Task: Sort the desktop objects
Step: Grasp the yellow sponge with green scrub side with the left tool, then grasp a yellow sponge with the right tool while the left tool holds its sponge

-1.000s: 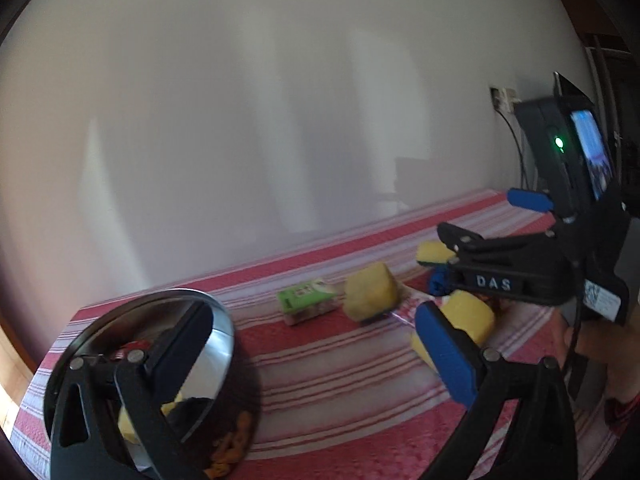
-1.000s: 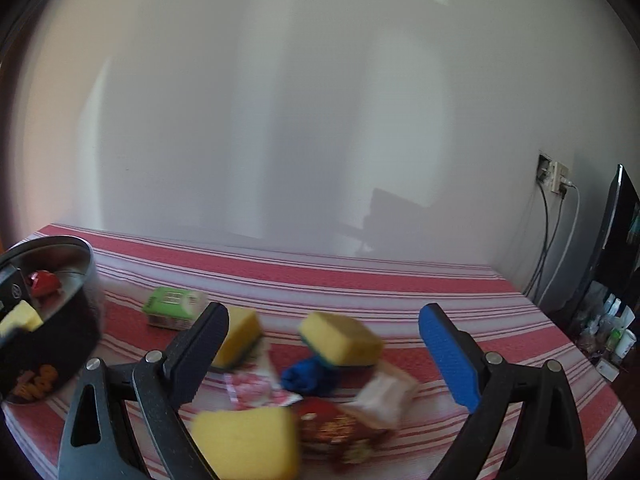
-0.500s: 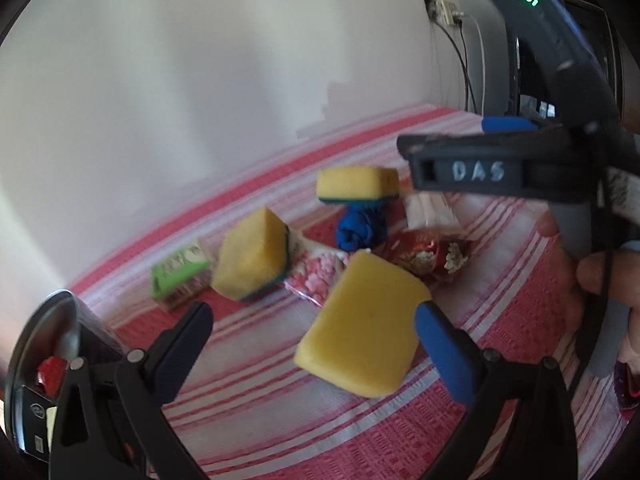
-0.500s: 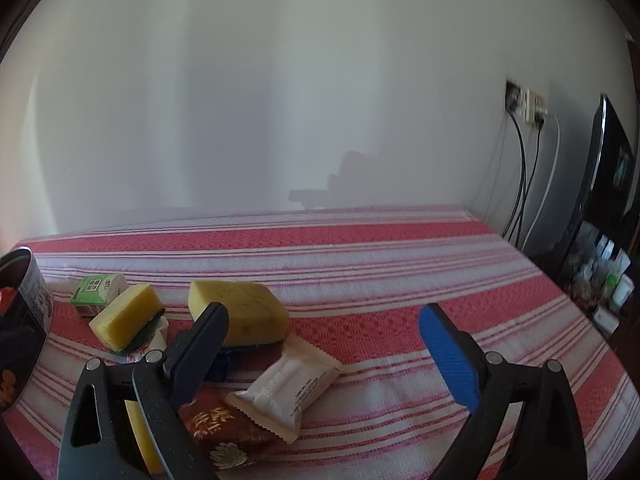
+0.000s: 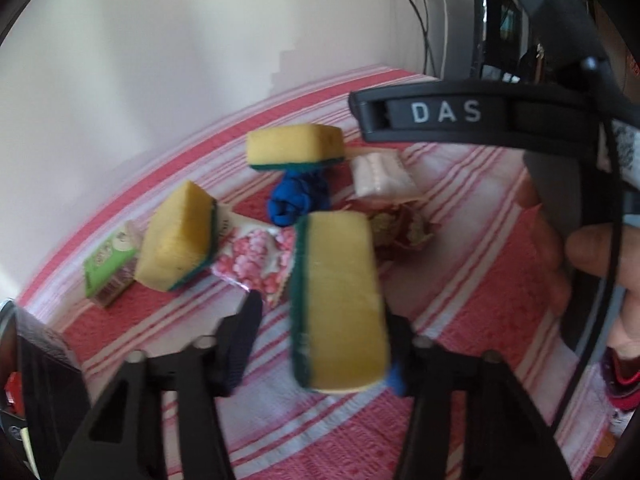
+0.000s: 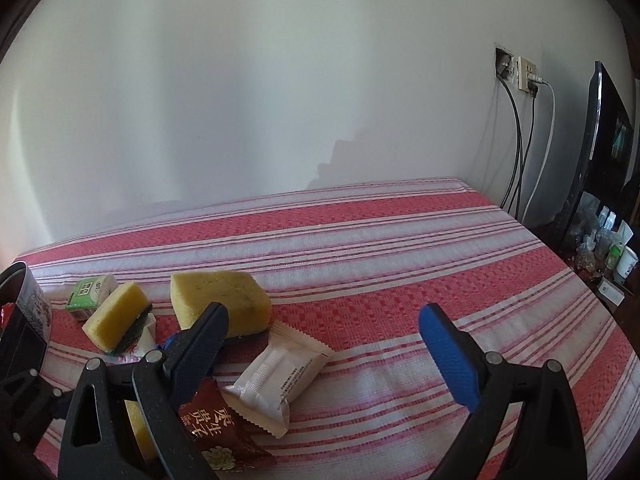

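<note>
A yellow sponge with a green scrub side (image 5: 340, 300) stands on edge between the fingers of my left gripper (image 5: 324, 340), whose jaws are closing. The right finger is against the sponge; a gap still shows at the left finger. Behind it lie a tilted sponge (image 5: 178, 236), a third sponge (image 5: 294, 146) resting on a blue cloth (image 5: 298, 196), a pink floral packet (image 5: 256, 264), a green box (image 5: 110, 270), a white packet (image 5: 382, 174) and a red packet (image 5: 400, 228). My right gripper (image 6: 323, 316) is open over the striped cloth, beside the white packet (image 6: 280, 368) and the red packet (image 6: 216, 428).
A metal bowl (image 5: 24, 360) with things inside sits at the left edge. The red striped tablecloth (image 6: 400, 248) runs to the white wall. The right gripper's black body (image 5: 440, 112) and a hand (image 5: 592, 248) fill the right. Cables (image 6: 516, 152) and a monitor (image 6: 600, 128) stand far right.
The left gripper swung from the bowl to the pile and dipped; its fingers have narrowed around the near sponge, which tipped from flat onto its edge. The right gripper shifted right and stays open.
</note>
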Demonstrator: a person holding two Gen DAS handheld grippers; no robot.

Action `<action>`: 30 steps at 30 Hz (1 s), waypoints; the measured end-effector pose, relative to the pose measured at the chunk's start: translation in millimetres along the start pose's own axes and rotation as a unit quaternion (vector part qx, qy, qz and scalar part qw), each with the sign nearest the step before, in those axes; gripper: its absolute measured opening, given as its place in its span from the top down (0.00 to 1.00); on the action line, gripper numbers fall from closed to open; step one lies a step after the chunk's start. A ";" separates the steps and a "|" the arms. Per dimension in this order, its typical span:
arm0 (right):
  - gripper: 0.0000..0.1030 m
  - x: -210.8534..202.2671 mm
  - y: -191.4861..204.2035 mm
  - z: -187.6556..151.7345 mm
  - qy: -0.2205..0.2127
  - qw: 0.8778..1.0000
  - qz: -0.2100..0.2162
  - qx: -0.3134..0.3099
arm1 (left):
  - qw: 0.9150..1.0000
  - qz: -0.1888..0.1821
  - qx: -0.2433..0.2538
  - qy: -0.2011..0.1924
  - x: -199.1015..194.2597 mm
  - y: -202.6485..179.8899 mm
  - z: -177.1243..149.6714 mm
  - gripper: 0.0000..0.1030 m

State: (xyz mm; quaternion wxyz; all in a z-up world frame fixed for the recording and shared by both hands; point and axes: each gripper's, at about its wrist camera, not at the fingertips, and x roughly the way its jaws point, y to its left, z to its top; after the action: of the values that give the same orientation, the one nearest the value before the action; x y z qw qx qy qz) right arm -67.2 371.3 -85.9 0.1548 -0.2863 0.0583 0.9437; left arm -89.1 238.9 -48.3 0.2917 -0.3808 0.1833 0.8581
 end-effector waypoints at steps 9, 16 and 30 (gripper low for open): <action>0.05 4.5 -4.9 0.4 0.001 1.000 -0.005 0.002 | 0.996 -0.040 -0.057 -0.052 -28.2 25.1 -8.6 0.72; 0.05 -2.6 -17.4 1.8 -0.015 1.000 0.003 0.026 | 0.984 -0.051 -0.077 -0.155 -75.6 56.8 -15.8 0.72; 0.05 34.2 17.5 31.1 0.032 0.989 0.139 -0.037 | 0.967 -0.037 -0.149 -0.205 -95.9 94.7 -18.1 0.72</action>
State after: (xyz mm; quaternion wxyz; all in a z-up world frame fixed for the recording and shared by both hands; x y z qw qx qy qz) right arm -116.1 369.7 -78.8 0.0092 -0.3112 0.0674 0.9479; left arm -88.1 122.4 21.8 0.2941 -0.2425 -0.0249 0.9242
